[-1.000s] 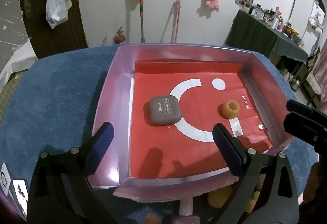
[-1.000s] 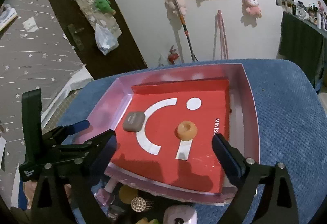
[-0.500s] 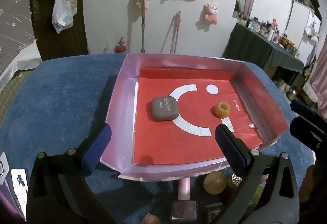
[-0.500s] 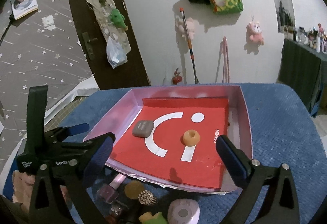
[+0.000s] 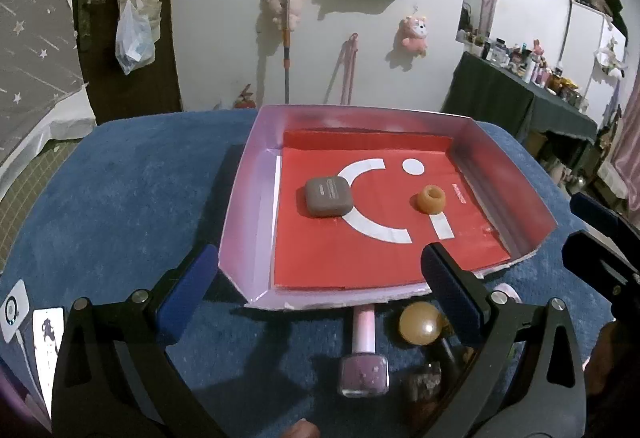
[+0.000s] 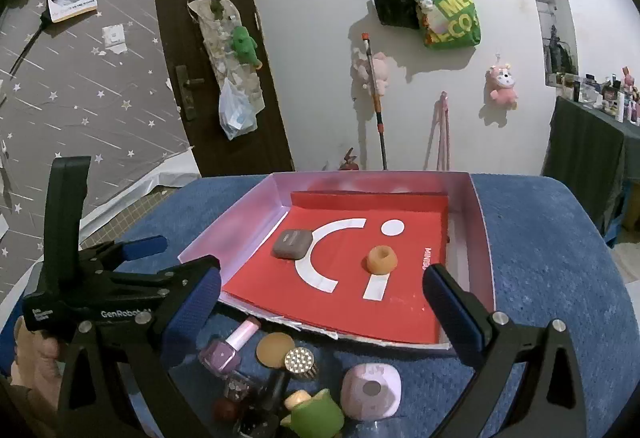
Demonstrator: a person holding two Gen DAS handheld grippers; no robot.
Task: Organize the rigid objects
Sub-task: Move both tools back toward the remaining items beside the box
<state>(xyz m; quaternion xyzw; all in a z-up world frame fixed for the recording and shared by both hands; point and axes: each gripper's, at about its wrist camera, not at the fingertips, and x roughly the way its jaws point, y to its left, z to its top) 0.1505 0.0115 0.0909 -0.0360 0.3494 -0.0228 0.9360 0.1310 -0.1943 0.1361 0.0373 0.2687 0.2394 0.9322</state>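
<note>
Both wrist views close, facing forward, sharing the tray (image 5: 248, 174) (image 6: 478, 214)

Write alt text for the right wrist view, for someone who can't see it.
A shallow pink tray with a red liner sits on a blue cloth, holding a grey case and an orange ring. In front of it lie small items, among them a nail polish bottle and a pink cube. The open right tongs frame the scene.
</note>
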